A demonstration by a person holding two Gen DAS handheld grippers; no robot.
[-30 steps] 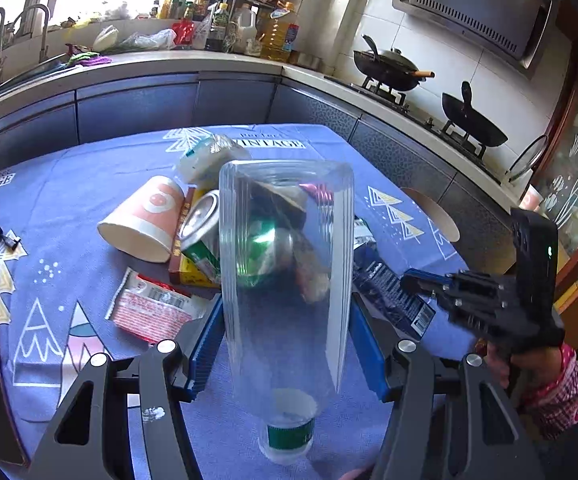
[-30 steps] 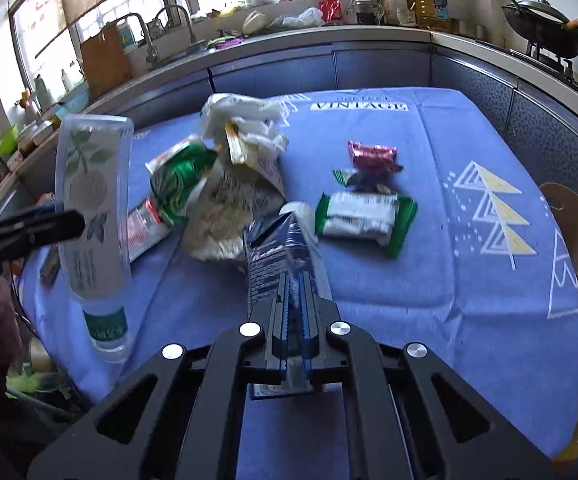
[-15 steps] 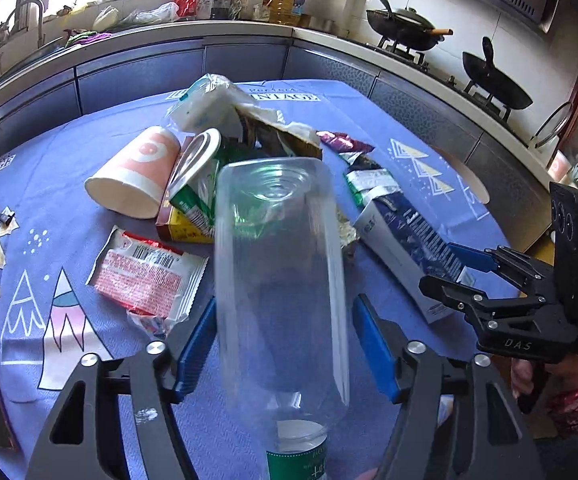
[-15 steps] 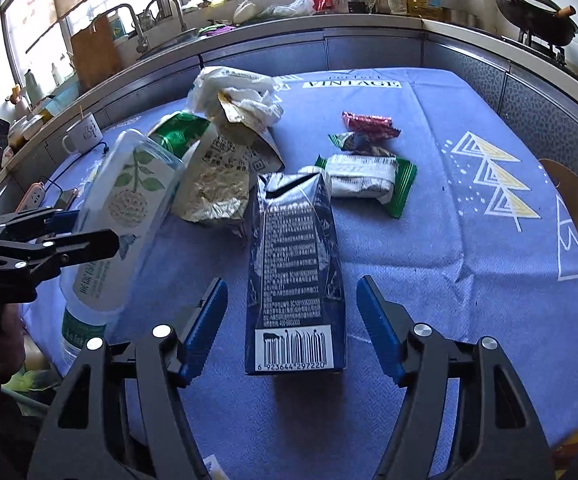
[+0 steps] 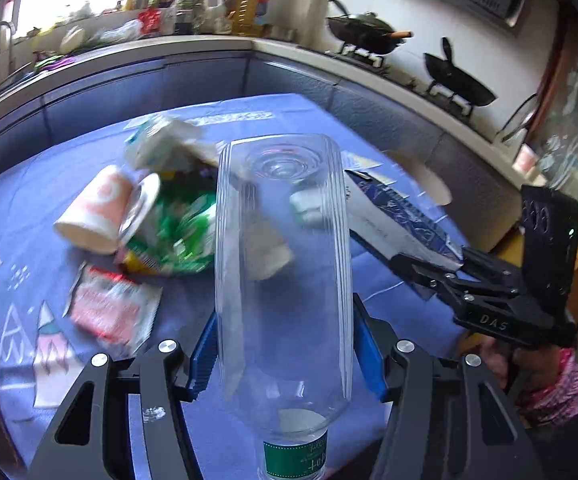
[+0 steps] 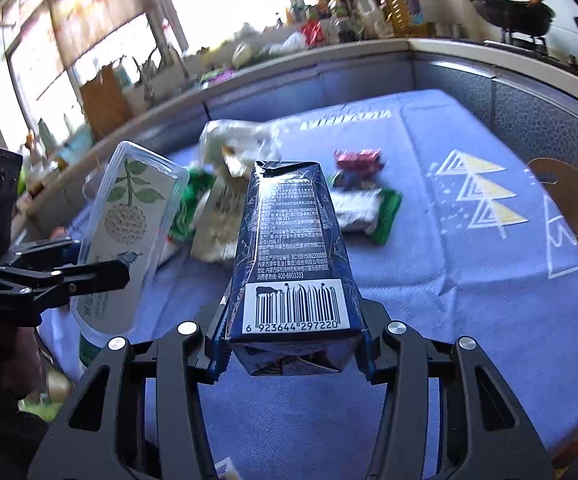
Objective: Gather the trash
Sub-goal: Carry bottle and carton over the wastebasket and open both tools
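Observation:
A clear plastic bottle, cap toward the camera, sits between the blue pads of my left gripper; the jaws are closing and the pads press its sides. The bottle and left gripper also show at the left of the right wrist view. My right gripper has a dark blue milk carton between its pads, barcode up; its jaws are closing against the carton's sides. In the left wrist view the carton sticks out tilted from the right gripper, above the cloth.
On the blue tablecloth lie a paper cup, green wrappers, a red-and-white packet, a white-green packet and a red wrapper. A stool stands at the table's right edge. Counters and woks ring the back.
The right gripper went from shut to wide around the standing carton, then closed on it and tilted it up. The left gripper kept the bottle and drifted sideways.

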